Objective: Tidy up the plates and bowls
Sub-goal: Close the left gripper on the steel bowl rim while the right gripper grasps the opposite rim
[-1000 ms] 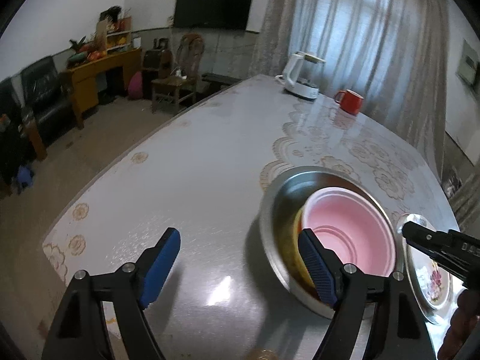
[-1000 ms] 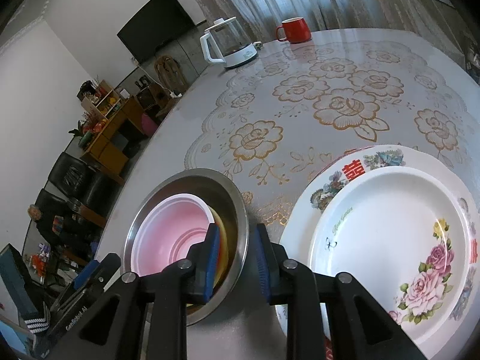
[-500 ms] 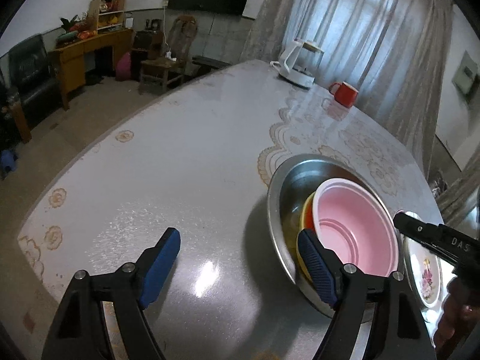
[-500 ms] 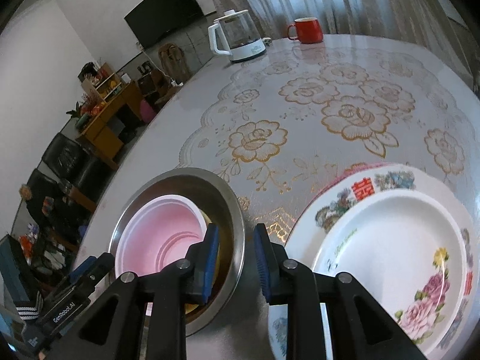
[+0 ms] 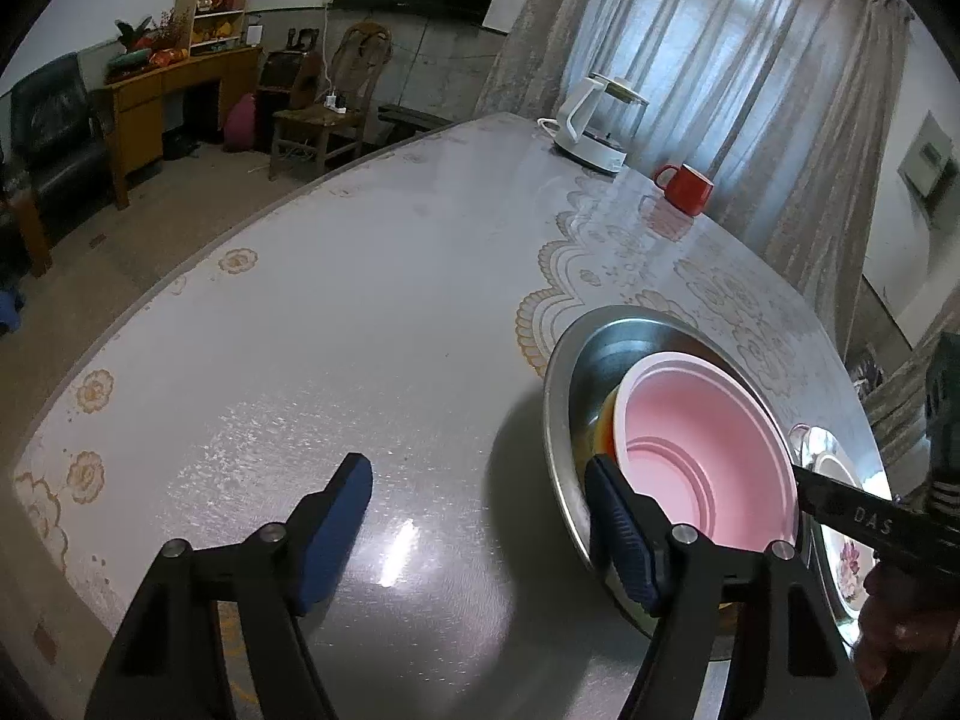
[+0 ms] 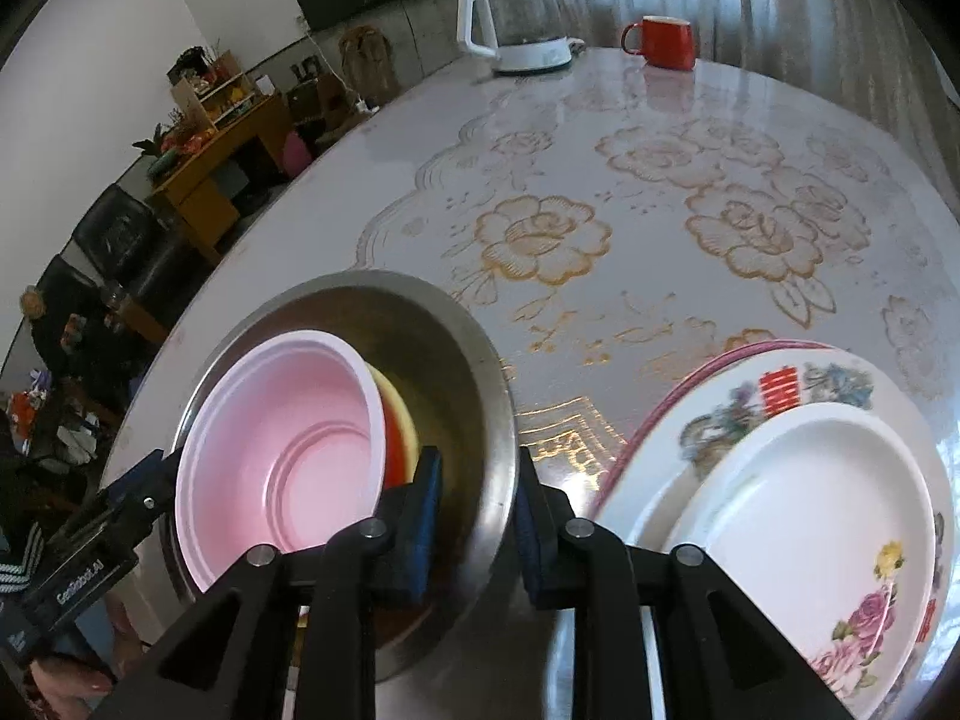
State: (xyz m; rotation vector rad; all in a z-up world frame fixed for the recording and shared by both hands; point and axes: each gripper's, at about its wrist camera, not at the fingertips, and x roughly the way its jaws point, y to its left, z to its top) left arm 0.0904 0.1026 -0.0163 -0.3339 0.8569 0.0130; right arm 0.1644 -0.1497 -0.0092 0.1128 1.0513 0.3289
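The counter (image 5: pixel 336 324) runs wide and bare from 9 to 12 o'clock in the left wrist view, its curved edge dropping to the floor at the left. At its far end stand a white kettle (image 6: pixel 516 24) and a red mug (image 6: pixel 660 42), well apart from the dishes.

The steel bowl (image 6: pixel 480 360) sits at 7 o'clock in the right wrist view, and nested in it, tilted, are a pink bowl (image 6: pixel 282 444) over a yellow bowl (image 6: pixel 402 414) (a red one peeks between). Just beside it at 4 o'clock, a white plate (image 6: pixel 816 516) rests on a flowered plate (image 6: pixel 798 378).

The right tongs (image 6: pixel 477 516) straddle the steel bowl's near rim, nearly closed; whether the pads press it I cannot tell. The left tongs (image 5: pixel 480 528) stand open, having just narrowed, one pad over the rim, the other over bare counter.
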